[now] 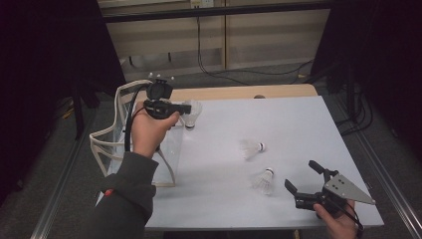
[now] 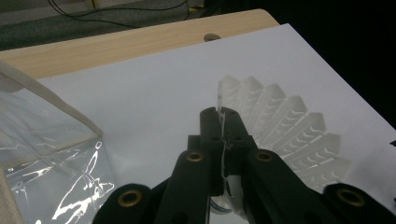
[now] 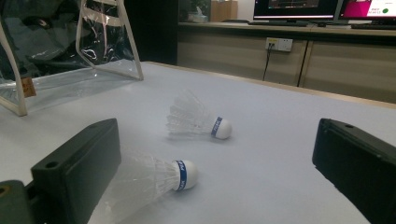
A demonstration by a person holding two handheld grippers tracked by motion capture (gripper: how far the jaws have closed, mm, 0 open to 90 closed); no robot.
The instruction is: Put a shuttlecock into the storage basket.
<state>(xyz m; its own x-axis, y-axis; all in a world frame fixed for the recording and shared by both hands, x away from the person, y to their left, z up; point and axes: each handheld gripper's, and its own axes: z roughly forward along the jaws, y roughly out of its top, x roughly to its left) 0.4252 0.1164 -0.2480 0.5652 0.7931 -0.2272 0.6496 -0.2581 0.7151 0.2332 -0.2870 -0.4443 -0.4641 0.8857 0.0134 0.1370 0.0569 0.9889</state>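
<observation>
A shuttlecock (image 2: 280, 135) is pinched by its feather skirt in the left gripper (image 2: 223, 122), raised beside the clear bag (image 1: 112, 137) for dropping in; the right gripper (image 1: 303, 177) is held wide, empty, near two shuttlecocks (image 3: 187, 122).

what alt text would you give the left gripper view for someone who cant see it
The left gripper has its two black jaws shut on the edge of a white shuttlecock, whose feather skirt fans out to the right above the white table sheet. A clear plastic bag with pale trim sits at the left, and a wooden table edge runs behind.
</observation>
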